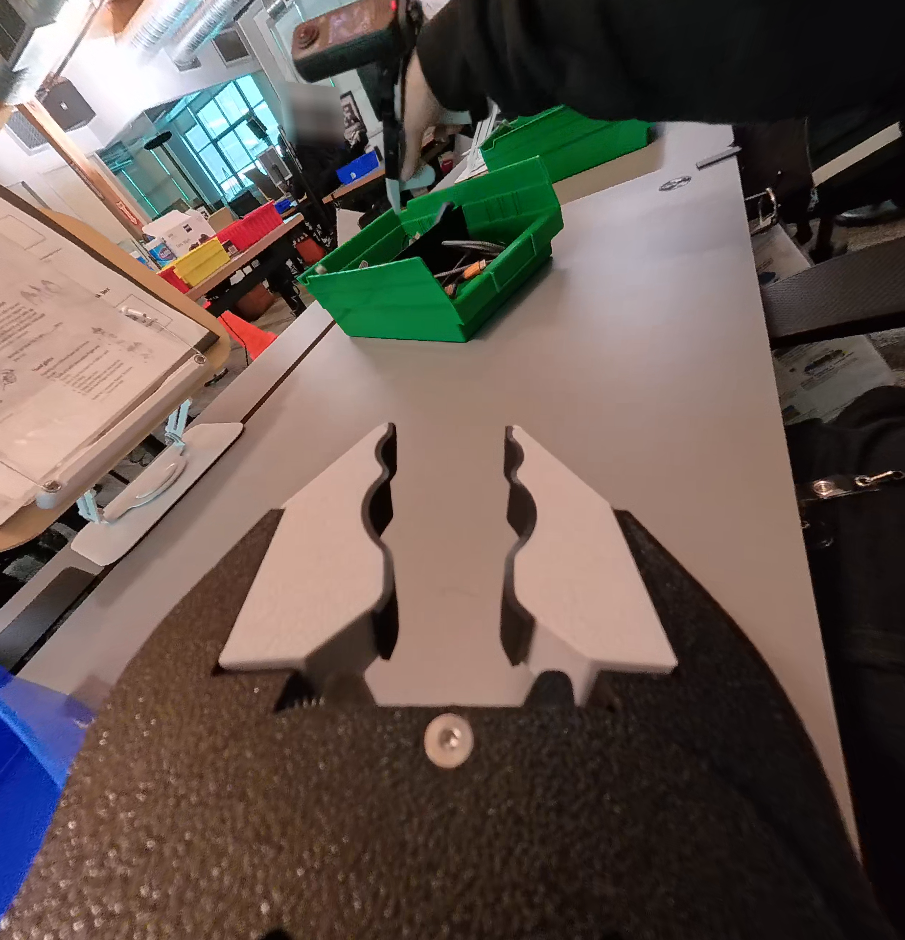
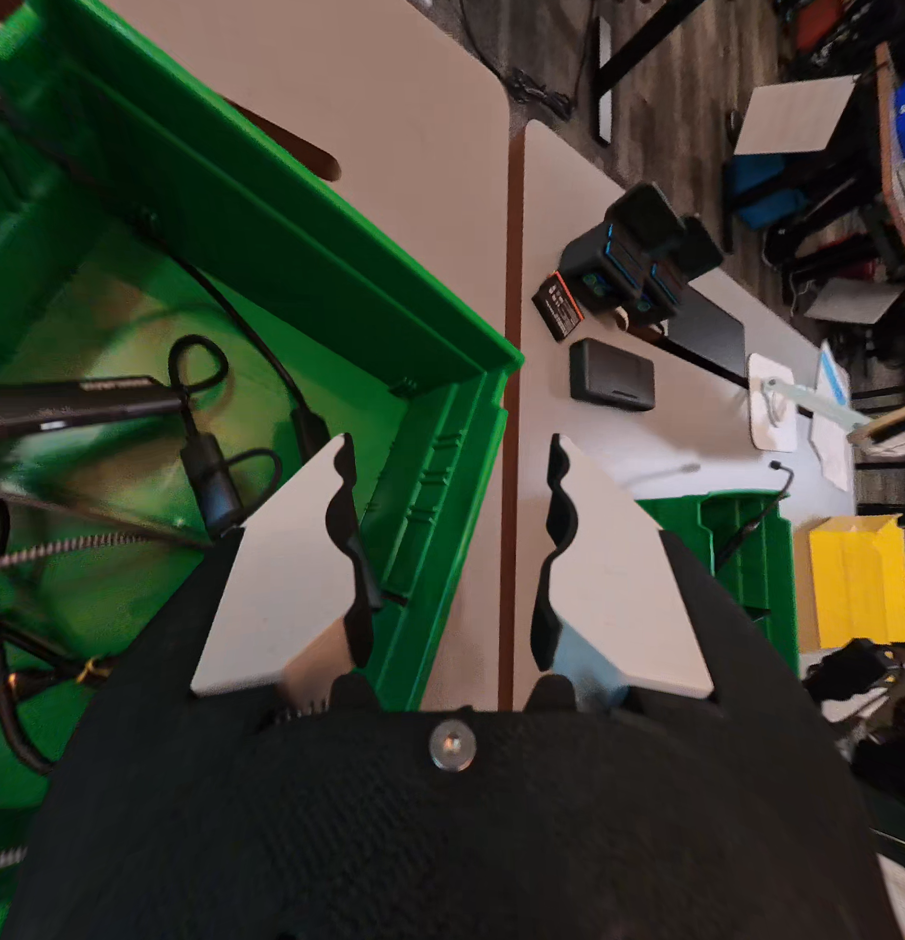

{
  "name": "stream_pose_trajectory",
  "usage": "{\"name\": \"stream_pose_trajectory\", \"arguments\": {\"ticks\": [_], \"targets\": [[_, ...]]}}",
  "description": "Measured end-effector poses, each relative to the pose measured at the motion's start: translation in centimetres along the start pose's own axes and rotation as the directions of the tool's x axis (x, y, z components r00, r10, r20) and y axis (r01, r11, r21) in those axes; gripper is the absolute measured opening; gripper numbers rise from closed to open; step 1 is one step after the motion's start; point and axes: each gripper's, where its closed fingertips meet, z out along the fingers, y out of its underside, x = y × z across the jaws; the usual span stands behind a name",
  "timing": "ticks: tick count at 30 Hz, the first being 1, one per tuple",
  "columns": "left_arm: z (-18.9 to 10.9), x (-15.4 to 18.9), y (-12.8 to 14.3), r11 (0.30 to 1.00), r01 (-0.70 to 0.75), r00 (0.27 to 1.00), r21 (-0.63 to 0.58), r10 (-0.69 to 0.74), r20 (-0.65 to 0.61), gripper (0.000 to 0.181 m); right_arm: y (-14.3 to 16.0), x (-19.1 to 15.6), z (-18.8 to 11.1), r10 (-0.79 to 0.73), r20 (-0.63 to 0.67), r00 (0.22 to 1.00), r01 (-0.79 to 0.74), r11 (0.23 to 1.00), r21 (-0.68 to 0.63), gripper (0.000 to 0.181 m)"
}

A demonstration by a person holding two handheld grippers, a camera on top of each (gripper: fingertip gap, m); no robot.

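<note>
Large open workroom with white walls and tall windows letting in greenish daylight. Exposed silver ducts under the ceiling. Pale grey tables standing edge to edge, more tables farther back (loaded with coloured bins). Dark wood-pattern floor beyond the tables.

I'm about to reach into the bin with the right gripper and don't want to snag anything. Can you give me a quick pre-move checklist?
1. Right gripper open and empty: ok.
2. Right gripper fully inside the green bin: not ok, it straddles the bin's corner wall.
3. Cables untangled: not ok, they loop and overlap.
4. Left gripper open, empty, away from the bin: ok.
5. Table around the bin free of obstacles: ok.
</note>
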Motion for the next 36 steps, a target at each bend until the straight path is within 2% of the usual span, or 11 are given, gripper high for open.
{"name": "stream_pose_trajectory", "arguments": {"ticks": [5,8,11,15,18,22,24,26,29,32,36], "targets": [[0.0,0.2,-0.1,1.0,0.004,1.0,-0.005,-0.004,-0.007,0.04,1.9,1.3,-1.7,0.048,0.034,0.998,-0.049,0.998,0.042,0.083],[0.4,0.6,0.0,1.0,-0.001,1.0,-0.016,0.0,-0.024,0.041,1.5,0.3,-4.4,0.105,0.099,0.989,-0.122,0.976,0.181,0.086],[0.9,1.2,0.1,1.0,0.019,0.999,-0.016,-0.02,-0.046,0.041,2.0,-2.3,-8.7,0.157,0.199,0.967,-0.217,0.916,0.336,0.089],[2.2,1.9,0.6,0.997,0.067,0.996,-0.043,-0.069,-0.048,0.043,5.8,-6.0,-13.9,0.127,0.172,0.977,-0.195,0.857,0.477,0.095],[3.8,2.0,0.7,0.989,0.137,0.991,-0.063,-0.137,-0.004,0.048,8.6,-7.1,-15.7,0.189,0.153,0.97,-0.242,0.81,0.534,0.099],[8.1,2.1,-0.5,0.95,0.309,0.951,-0.055,-0.307,0.043,0.052,10.8,-4.0,-15.4,0.279,0.077,0.957,-0.279,0.819,0.501,0.103],[11.0,1.6,-0.7,0.934,0.342,0.939,-0.109,-0.334,0.082,0.057,11.3,-2.0,-15.8,0.347,0.033,0.937,-0.308,0.78,0.544,0.103],[14.3,0.5,-1.2,0.923,0.348,0.935,-0.162,-0.331,0.125,0.067,11.8,-2.1,-15.5,0.346,0.083,0.934,-0.336,0.778,0.53,0.104],[19.2,-0.9,-2.3,0.91,0.361,0.93,-0.203,-0.334,0.156,0.076,12.9,-1.5,-14.7,0.374,0.085,0.923,-0.362,0.776,0.516,0.104],[23.4,-3.3,-3.1,0.902,0.39,0.91,-0.184,-0.346,0.229,0.074,14.0,-0.9,-13.1,0.462,0.134,0.877,-0.464,0.741,0.486,0.101],[27.9,-4.9,-2.8,0.867,0.469,0.867,-0.169,-0.415,0.277,0.069,13.8,-2.6,-11.2,0.491,0.306,0.815,-0.579,0.681,0.449,0.09]]}}
